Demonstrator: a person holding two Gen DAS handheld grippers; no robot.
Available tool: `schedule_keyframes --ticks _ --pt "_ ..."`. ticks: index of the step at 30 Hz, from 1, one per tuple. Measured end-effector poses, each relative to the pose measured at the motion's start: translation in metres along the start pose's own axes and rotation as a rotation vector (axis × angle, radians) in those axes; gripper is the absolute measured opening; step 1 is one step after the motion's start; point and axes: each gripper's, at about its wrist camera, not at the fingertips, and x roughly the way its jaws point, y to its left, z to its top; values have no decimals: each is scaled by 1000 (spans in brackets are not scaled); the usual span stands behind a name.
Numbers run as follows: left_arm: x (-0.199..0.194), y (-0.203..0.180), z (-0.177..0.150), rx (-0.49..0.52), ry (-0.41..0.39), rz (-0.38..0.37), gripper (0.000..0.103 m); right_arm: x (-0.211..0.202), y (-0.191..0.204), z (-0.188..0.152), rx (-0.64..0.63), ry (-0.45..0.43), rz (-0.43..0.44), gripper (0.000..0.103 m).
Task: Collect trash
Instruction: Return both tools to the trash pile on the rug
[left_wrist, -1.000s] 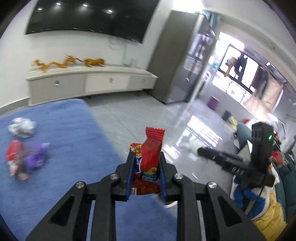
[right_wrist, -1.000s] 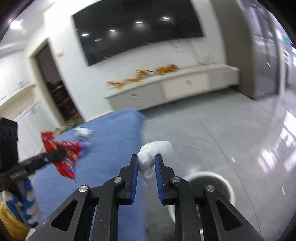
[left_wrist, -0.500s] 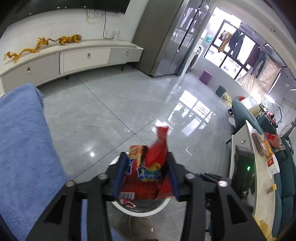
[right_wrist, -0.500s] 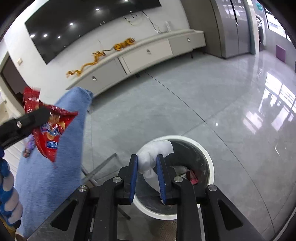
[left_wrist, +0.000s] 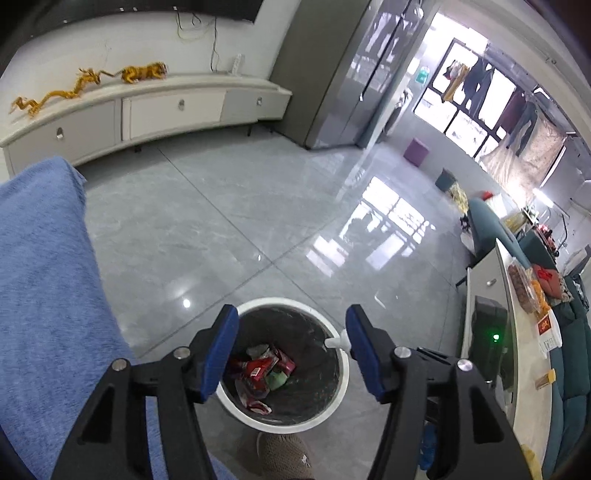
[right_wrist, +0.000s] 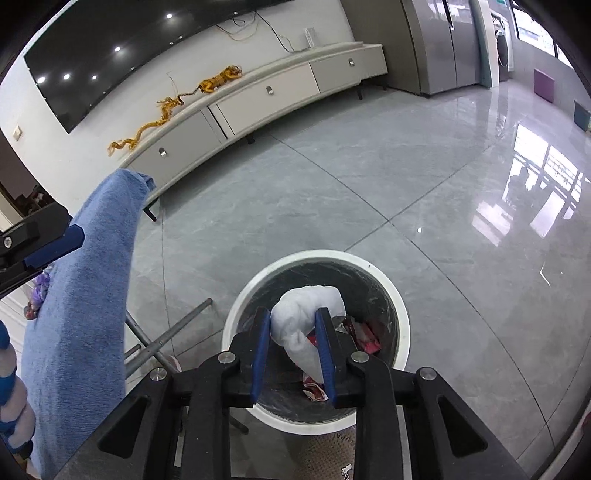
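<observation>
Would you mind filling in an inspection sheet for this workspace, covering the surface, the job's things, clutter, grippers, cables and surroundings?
Surface: blue cloth over a table, beside the white bin on grey floor tiles.
Job's things: red wrappers lie in the bin; a white tissue wad sits between the right gripper's pads, above the bin; purple wrapper on the cloth.
Clutter: nothing seen.
Grippers: left gripper open and empty over the bin, jaws just opened; right gripper easing open, pads touching the wad.
Cables: wires hang on the wall under the TV.
Surroundings: white cabinet with gold dragon ornament, grey fridge.
</observation>
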Motion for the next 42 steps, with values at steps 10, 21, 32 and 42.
schedule_keyframes --ticks 10,21,32,42 --pt "-93 23 -13 -10 -174 56 59 -44 35 6 -68 -84 -13 27" --pt "-170 93 -44 -118 -231 179 60 -48 63 3 -86 -74 -61 28" --pt "-223 184 -78 -207 -273 337 60 -78 174 37 -270 -140 103 28" --pt "-249 306 -103 -357 -266 410 60 -14 294 36 -434 -20 266 32"
